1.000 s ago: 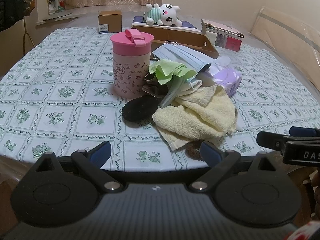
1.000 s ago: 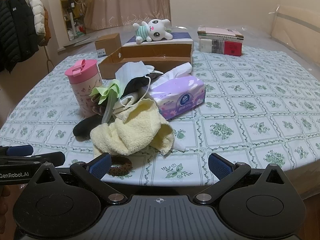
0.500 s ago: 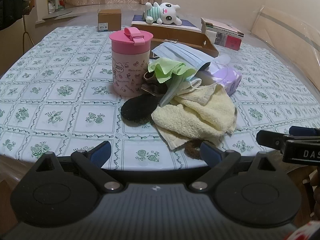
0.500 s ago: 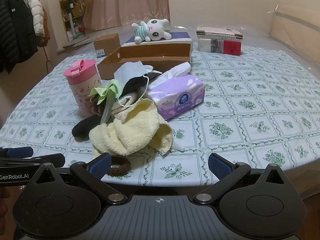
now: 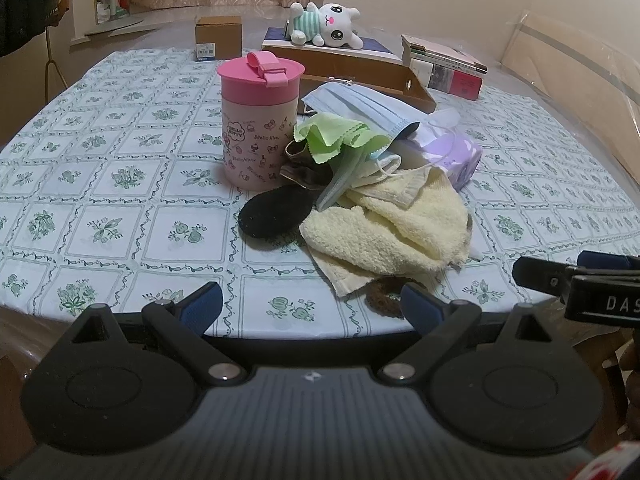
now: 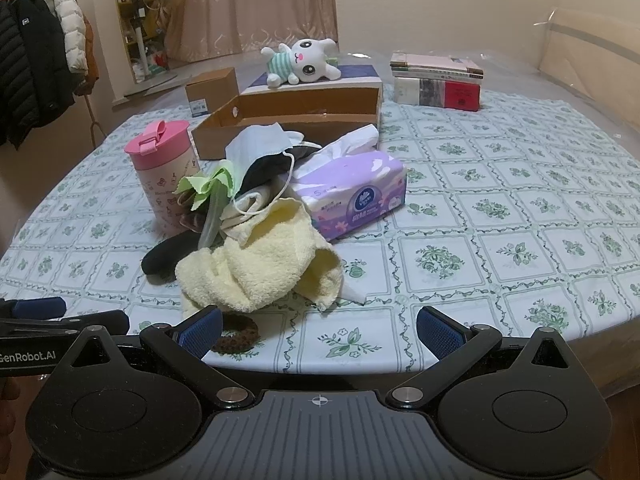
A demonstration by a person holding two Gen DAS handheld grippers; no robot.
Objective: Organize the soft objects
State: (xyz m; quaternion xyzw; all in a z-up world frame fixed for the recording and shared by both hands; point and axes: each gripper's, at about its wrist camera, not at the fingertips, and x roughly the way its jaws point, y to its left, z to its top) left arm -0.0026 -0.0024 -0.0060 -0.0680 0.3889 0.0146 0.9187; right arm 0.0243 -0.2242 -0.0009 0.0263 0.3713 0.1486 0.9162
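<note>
Both grippers wait at the near edge of the desk (image 6: 500, 208). The left gripper (image 5: 310, 306) and the right gripper (image 6: 318, 330) have their fingers wide apart and hold nothing. The soft pile lies just beyond them: a yellow towel (image 6: 264, 268), a face mask (image 5: 360, 106), a green cloth (image 5: 334, 136), a black sock (image 5: 276, 214) and a brown hair tie (image 6: 236, 338). A pink cup (image 5: 260, 120) stands on the left, a tissue pack (image 6: 356, 192) on the right.

left hand-held gripper (image 5: 310, 306): jaws wide, empty | right hand-held gripper (image 6: 318, 326): jaws wide, empty
</note>
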